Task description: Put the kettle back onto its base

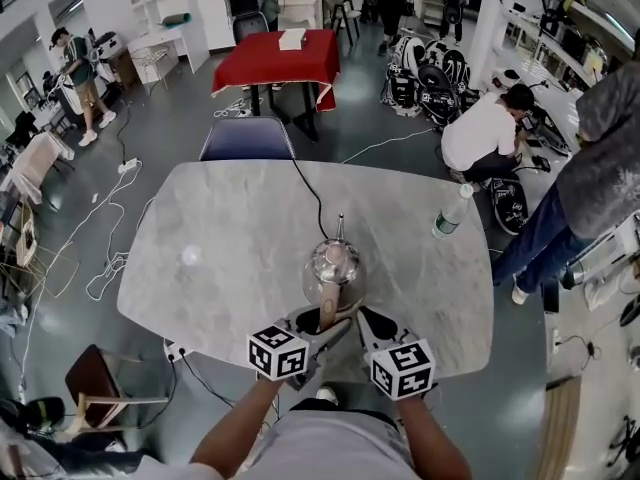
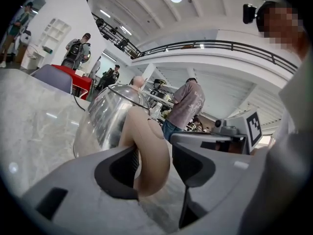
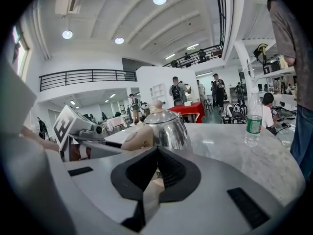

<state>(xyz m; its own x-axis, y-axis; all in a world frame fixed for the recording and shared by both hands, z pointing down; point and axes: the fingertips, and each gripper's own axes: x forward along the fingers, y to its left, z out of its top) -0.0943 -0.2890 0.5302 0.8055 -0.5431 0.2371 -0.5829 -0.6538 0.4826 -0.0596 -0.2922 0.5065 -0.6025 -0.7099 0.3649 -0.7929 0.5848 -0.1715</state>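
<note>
Now kettle (image 1: 333, 268) stands upright, spout (image 1: 340, 223) pointing away from person, handle (image 2: 146, 151) nearest, between left gripper (image 2: 154, 163)'s spread jaws; right gripper (image 3: 157, 155)'s jaws sit pressed together, empty.

No word, number or brand can be read anywhere. The green label on the clear plastic water bottle (image 3: 253, 123) on the tabletop carries print too small to make out. The cubes on the left gripper (image 1: 322, 320) and the right gripper (image 1: 372, 320) bear only black-and-white square marker patterns, no letters.
</note>
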